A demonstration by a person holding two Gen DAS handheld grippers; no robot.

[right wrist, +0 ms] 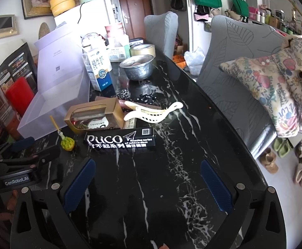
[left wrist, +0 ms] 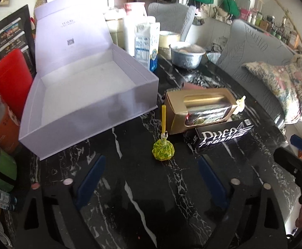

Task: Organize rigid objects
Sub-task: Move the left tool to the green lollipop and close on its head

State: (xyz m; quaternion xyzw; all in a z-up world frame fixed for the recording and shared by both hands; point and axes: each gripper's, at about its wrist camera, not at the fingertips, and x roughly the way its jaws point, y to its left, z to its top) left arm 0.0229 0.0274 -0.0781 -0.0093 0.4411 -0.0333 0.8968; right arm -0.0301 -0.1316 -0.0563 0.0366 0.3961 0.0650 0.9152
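A black marble table (right wrist: 171, 166) with white veins carries everything. At its left side stands an open white box (left wrist: 84, 95) with the lid raised. Just beside the box's front right corner lies a lollipop in green and yellow wrapper (left wrist: 163, 150), its yellow stick pointing away. Near it stands a gold carton with a window (left wrist: 200, 110), and in front of this carton lies a flat black box printed "Puco" (right wrist: 119, 141). A cream hair clip (right wrist: 153, 112) lies to the right of the gold carton. Further back stand a milk carton (right wrist: 98, 70), a metal bowl (right wrist: 137, 67) and a roll of tape (right wrist: 142, 49)
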